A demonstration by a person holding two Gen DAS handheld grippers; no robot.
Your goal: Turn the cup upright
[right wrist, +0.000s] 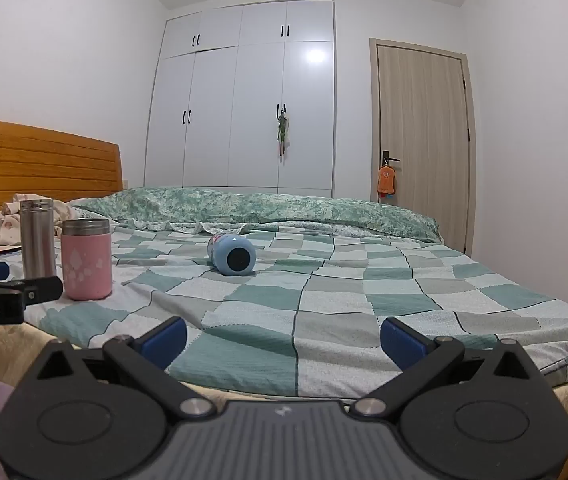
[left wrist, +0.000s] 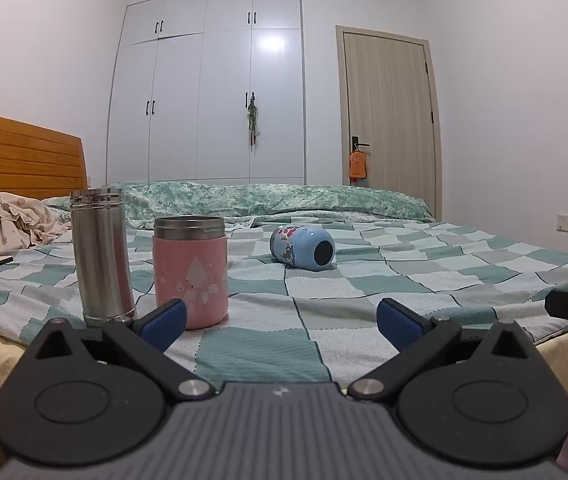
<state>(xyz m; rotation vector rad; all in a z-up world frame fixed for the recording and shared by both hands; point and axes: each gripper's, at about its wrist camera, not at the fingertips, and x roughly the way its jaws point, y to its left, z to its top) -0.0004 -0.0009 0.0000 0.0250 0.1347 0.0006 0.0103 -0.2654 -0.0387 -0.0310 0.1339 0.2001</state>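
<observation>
The blue cup (right wrist: 231, 255) lies on its side on the checked bedspread (right wrist: 323, 292), well ahead of both your grippers. Its long axis runs roughly toward you, round dark end facing you. It sits almost straight ahead of your right gripper (right wrist: 283, 336), so that hand looks better placed; from your left gripper (left wrist: 280, 318) it lies ahead and to the right. Both grippers are spread wide and hold nothing. The left gripper's side reads "nRobot.AI", cut off.

The checked bed (right wrist: 323, 300) bears an upright steel flask (right wrist: 38, 236), upright pink cup (right wrist: 86, 260), toppled blue cup (right wrist: 232, 254) and crumpled clothes (left wrist: 8, 220).
</observation>
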